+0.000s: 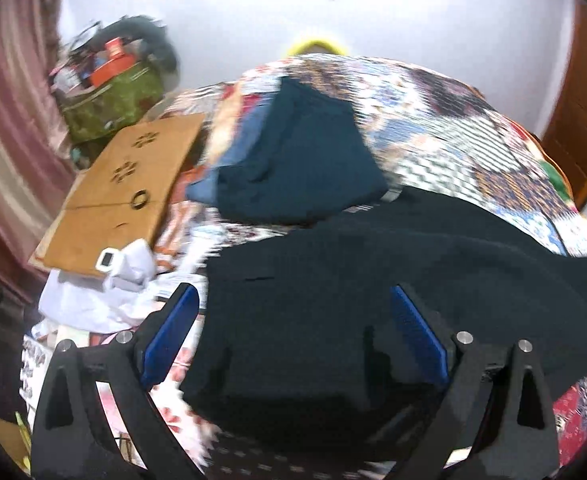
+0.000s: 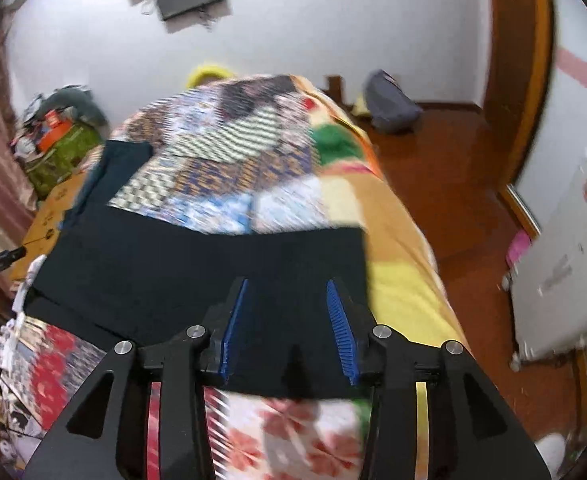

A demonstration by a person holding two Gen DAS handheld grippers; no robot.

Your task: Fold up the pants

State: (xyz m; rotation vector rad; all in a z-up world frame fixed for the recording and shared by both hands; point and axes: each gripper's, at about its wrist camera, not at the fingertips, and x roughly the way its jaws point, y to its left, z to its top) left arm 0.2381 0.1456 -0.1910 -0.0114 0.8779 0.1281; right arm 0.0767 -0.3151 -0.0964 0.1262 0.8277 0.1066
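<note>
Black pants [image 1: 373, 272] lie spread across a patchwork bedspread [image 1: 433, 120], folded into a broad band. They also show in the right wrist view [image 2: 197, 268]. My left gripper [image 1: 293, 296] is open above the pants' left part, its blue pads wide apart with nothing between them. My right gripper [image 2: 289, 284] is open above the pants' near right edge, its pads apart and empty. Both views are blurred by motion.
A folded dark teal garment [image 1: 305, 160] lies on the bed beyond the pants. A flat cardboard sheet [image 1: 121, 188] and a green bag [image 1: 109, 100] of clutter are at the left. White cloth [image 1: 105, 292] is heaped at the near left. Red-brown floor [image 2: 453, 184] and a white appliance [image 2: 565, 264] are at the right.
</note>
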